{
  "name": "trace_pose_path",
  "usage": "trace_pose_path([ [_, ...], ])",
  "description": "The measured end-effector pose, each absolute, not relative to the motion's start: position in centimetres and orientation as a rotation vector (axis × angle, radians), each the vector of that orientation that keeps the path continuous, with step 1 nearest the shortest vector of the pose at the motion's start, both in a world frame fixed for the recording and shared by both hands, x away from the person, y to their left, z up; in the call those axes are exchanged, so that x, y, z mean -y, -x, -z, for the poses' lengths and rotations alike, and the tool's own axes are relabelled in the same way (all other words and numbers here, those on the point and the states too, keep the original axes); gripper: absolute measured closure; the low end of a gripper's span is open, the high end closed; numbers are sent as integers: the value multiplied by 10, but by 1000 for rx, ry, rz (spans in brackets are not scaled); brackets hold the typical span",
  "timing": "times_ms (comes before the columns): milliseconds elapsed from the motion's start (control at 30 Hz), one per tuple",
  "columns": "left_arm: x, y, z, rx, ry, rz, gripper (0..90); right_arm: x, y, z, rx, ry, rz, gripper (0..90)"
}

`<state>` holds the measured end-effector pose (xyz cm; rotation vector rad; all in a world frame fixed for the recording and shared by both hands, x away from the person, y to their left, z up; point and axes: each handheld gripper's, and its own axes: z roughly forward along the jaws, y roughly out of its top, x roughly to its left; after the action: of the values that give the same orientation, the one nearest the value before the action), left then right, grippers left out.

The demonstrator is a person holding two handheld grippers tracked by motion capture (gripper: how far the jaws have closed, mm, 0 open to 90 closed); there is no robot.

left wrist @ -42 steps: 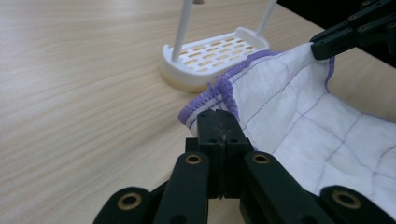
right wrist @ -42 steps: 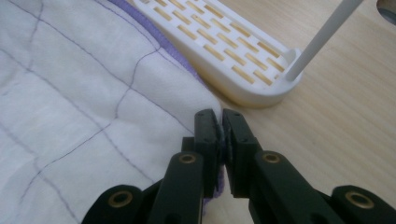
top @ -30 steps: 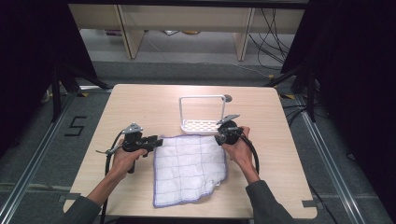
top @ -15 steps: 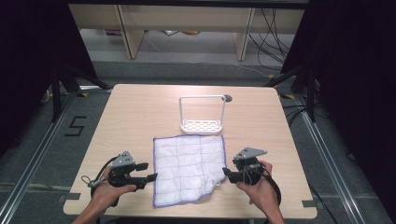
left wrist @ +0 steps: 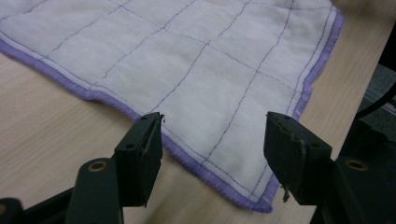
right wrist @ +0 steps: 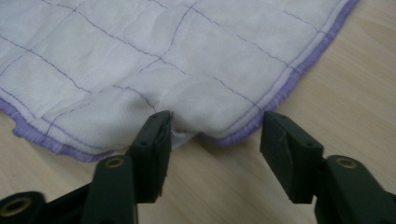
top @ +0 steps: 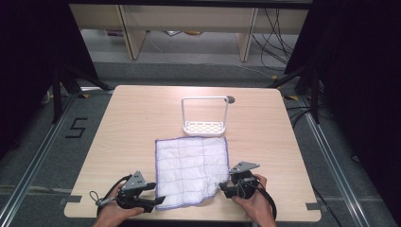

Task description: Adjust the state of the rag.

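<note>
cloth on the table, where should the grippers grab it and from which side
Probably the two near corners of the cloth, approached from the person's table edge. It lies flat with its purple hem facing both open grippers: left gripper at one corner, right gripper at the slightly puckered other.

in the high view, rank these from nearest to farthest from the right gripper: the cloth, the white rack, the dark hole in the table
1. The cloth: just left of the right gripper, at its near right corner.
2. The white rack: beyond the cloth's far edge, mid-table.
3. The dark hole: just behind the rack's right side, farthest back.
</note>
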<state>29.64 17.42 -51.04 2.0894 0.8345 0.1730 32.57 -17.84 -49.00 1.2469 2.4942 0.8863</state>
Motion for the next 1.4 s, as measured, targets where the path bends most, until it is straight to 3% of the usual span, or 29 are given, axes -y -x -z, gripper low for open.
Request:
trace_pose_path([
  [33, -172, -297, 511, -822, -2103, -178, 390, 177, -329, 492, -2504, -1226, -888, 522],
  [67, -171, -297, 512, -806, -2116, -191, 402, 175, -331, 492, -2516, -1211, -893, 642],
  [100, -171, -297, 512, -806, -2116, -191, 412, 175, -331, 492, -2516, -1211, -893, 642],
  [133, -170, -298, 513, -784, -2139, -211, 426, 172, -335, 492, -2548, -1114, -894, 802],
  [233, -172, -299, 513, -791, -2153, -218, 446, 169, -340, 477, -2550, -1055, -921, 848],
  [467, -175, -298, 511, -776, -2160, -228, 456, 131, -370, 442, -2626, -978, -930, 826],
  [767, -184, -300, 510, -834, -2105, -234, 449, 69, -404, 466, -2696, -929, -851, 733],
  [800, -186, -299, 509, -833, -2100, -241, 446, 64, -402, 465, -2684, -898, -838, 672],
  [1100, -188, -298, 506, -855, -2073, -232, 419, 108, -362, 442, -2599, -985, -939, 562],
  [1400, -188, -298, 506, -870, -2077, -226, 367, 108, -360, 466, -2623, -972, -949, 551],
])
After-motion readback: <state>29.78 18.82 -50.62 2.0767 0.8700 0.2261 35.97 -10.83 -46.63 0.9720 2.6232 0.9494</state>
